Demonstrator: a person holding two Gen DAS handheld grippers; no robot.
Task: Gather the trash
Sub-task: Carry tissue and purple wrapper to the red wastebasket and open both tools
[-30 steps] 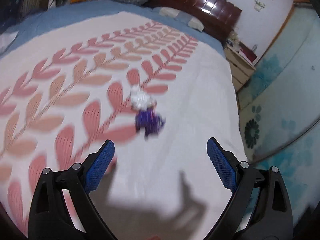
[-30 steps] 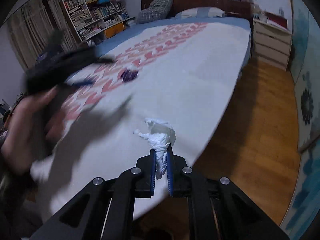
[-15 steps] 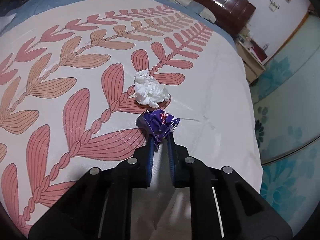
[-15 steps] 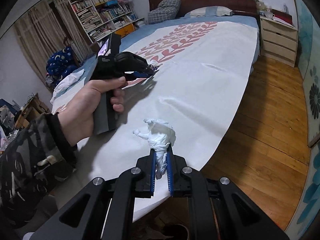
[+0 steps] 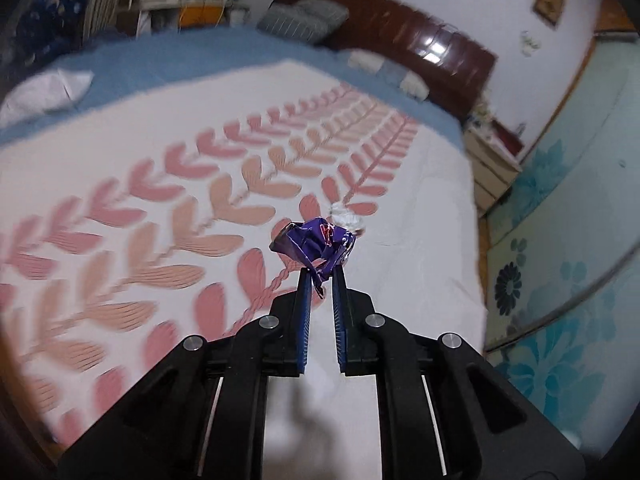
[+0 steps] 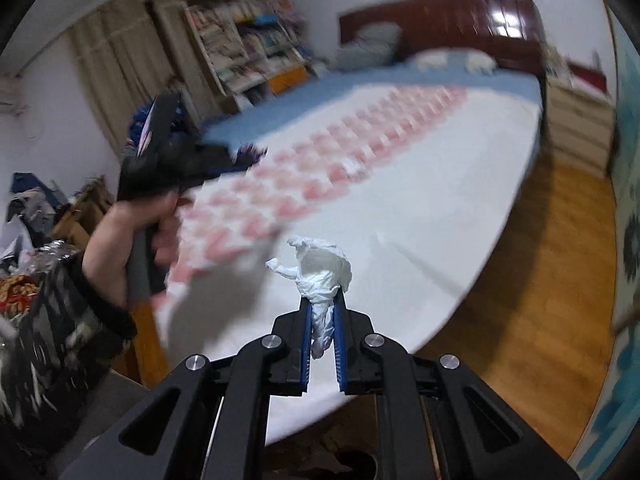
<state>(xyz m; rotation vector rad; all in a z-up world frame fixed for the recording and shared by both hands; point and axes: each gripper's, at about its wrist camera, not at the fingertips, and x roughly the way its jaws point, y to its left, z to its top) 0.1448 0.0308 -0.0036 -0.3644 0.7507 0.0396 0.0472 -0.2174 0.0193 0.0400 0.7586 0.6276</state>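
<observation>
My left gripper (image 5: 319,274) is shut on a crumpled purple wrapper (image 5: 314,246) and holds it above the bed. A white crumpled tissue (image 5: 347,219) lies on the bedspread just behind the wrapper. My right gripper (image 6: 323,304) is shut on a white tissue wad (image 6: 320,276) and holds it above the bed's near edge. The left gripper (image 6: 244,156) also shows, blurred, in the right wrist view, held in a hand with the purple wrapper at its tip.
The bed (image 5: 420,280) has a white spread with pink leaf print and a blue sheet, and pillows at a dark wooden headboard (image 5: 420,40). A nightstand (image 6: 580,128) stands by the bed. Wood floor (image 6: 540,300) lies to the right. Bookshelves (image 6: 248,52) stand behind.
My left gripper closed on the purple wrapper and lifted it off the bedspread, away from the white tissue. My right gripper kept its tissue wad and swung a little.
</observation>
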